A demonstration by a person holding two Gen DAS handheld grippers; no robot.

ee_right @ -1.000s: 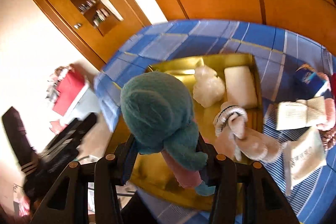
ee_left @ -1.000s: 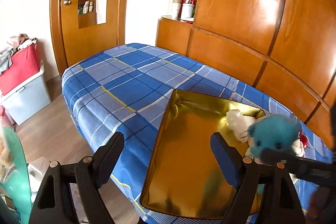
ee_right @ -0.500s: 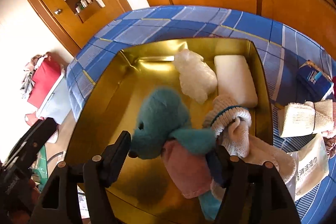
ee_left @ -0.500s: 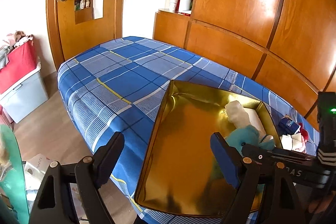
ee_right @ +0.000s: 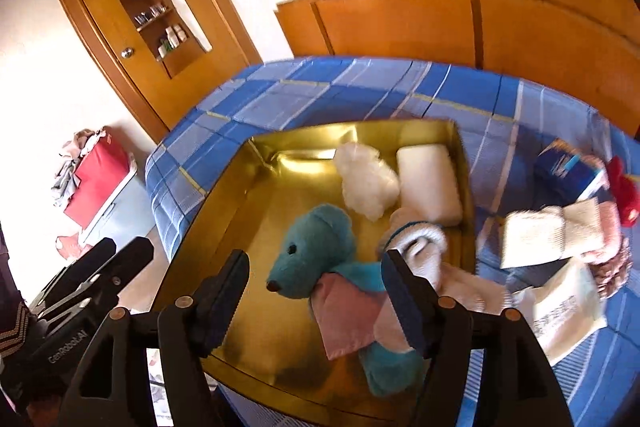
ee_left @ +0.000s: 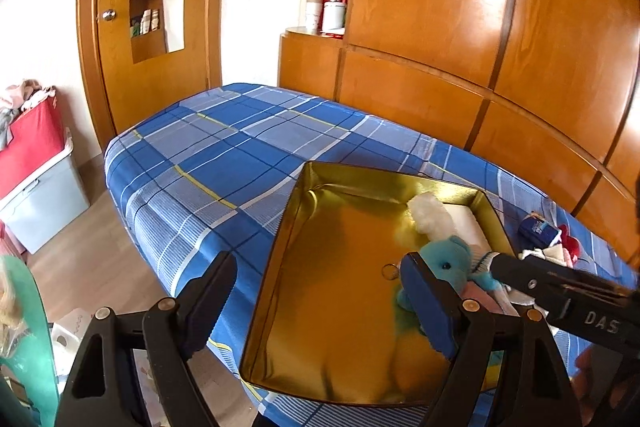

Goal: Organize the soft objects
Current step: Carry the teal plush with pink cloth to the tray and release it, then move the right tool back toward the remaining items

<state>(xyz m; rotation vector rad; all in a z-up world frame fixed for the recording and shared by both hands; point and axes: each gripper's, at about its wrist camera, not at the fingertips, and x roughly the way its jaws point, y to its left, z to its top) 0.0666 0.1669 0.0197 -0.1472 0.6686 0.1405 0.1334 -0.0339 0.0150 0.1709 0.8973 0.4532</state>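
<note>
L wrist view: left gripper (ee_left: 316,301) has jaws wide apart w/ nothing between them, hovering over the near-left corner of the gold tray (ee_left: 280,247); tray sits on the blue plaid bed (ee_left: 224,155); teal bear (ee_left: 448,267) lies inside the tray at abt 3 o'clock from tray centre, partly hidden behind the L gripper's right finger; white fluff ball (ee_left: 430,217) and white pad (ee_left: 468,223) toward 1 o'clock, at the far-right corner. Risk here: tray's near edge appears to sit close to the bed edge, so a bump from either gripper could prob tip or slide it off.

R wrist view: right gripper (ee_right: 316,295) jaws apart, not pressing; bear (ee_right: 320,259) rests on the tray floor, its pink cloth body (ee_right: 348,319) between the fingers and close to the right finger; grey-white sock (ee_right: 420,247) at 2 o'clock of the bear, touching it. Risk: pulling back w/ the right finger snagged in the cloth or sock could drag the bear out again. Loose items outside the tray at 3 o'clock: beige folded cloth (ee_right: 548,235), wipes packet (ee_right: 564,311), blue box (ee_right: 568,167), red item (ee_right: 622,191); they lie crowded, so reaching for one may knock its neighbours; the packet's slick film may slip from the pads.
</note>
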